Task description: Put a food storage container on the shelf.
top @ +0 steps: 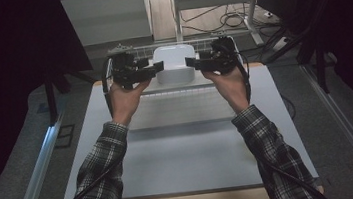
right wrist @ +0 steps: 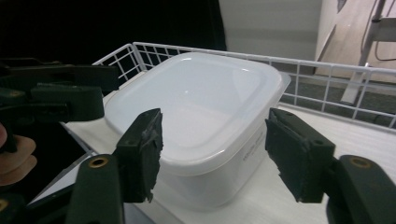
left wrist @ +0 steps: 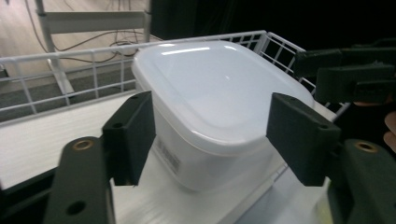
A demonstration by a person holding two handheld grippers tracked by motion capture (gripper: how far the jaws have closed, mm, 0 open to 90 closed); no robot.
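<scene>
Both grippers are seen with jaws parted and nothing pressed between the pads: the left gripper [top: 159, 67] and the right gripper [top: 190, 62] face each other across a white lidded container [top: 175, 63], one at each side. That container sits inside a white wire basket [top: 139, 49] at the far end of the table [top: 192, 163], resting on the basket floor, and is framed between each gripper's jaws in the gripper views without being touched. A lift from here could easily be spoiled — if the two sides are not squeezed evenly, the smooth plastic walls may slip or the tub may tilt. The lid [left wrist: 219, 88] could also be popped loose if its rim alone is caught, and the nearby basket wires might snag a jaw.
</scene>
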